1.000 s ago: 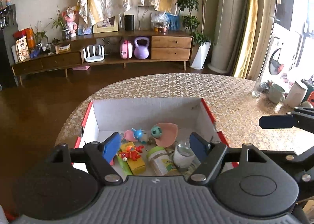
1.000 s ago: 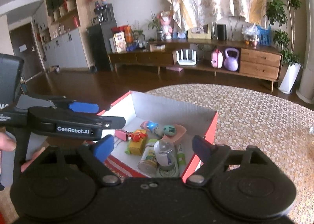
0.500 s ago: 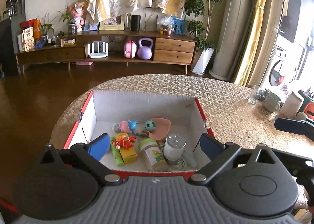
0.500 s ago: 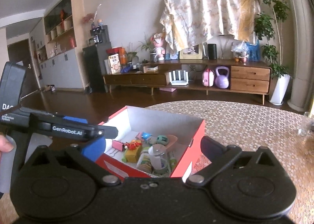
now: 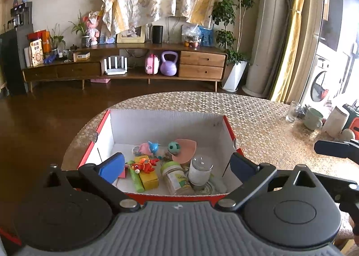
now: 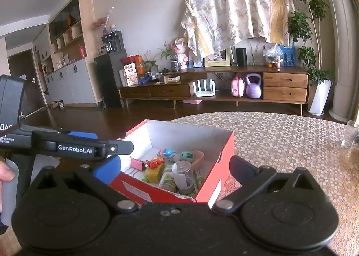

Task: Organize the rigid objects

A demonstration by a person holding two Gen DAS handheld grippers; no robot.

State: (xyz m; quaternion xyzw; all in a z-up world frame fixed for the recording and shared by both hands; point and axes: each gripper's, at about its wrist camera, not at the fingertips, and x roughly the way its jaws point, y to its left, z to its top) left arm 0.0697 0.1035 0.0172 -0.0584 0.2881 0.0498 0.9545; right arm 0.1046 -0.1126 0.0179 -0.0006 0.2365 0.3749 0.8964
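Observation:
A red cardboard box (image 5: 166, 121) with a white inside stands on the patterned round table (image 5: 264, 126). In it lie a yellow block (image 5: 149, 179) under a red crab toy (image 5: 143, 165), a green-lidded jar (image 5: 176, 176), a clear lidded jar (image 5: 199, 170), a pink dish (image 5: 185, 149) and small blue and teal toys. My left gripper (image 5: 176, 166) hovers open at the box's near edge, nothing between its fingers. My right gripper (image 6: 175, 169) stands open near the box's (image 6: 215, 179) right corner, holding nothing.
At the table's right side stand a drinking glass (image 5: 292, 111), a green mug (image 5: 313, 119) and a white container (image 5: 335, 121). The right gripper's finger (image 5: 332, 148) juts in from the right. Left of the box the table edge drops to dark wooden floor (image 5: 44, 121).
Both grippers have drawn back from over the box toward its near side, and their jaws have spread wider. The box and its contents have stayed put.

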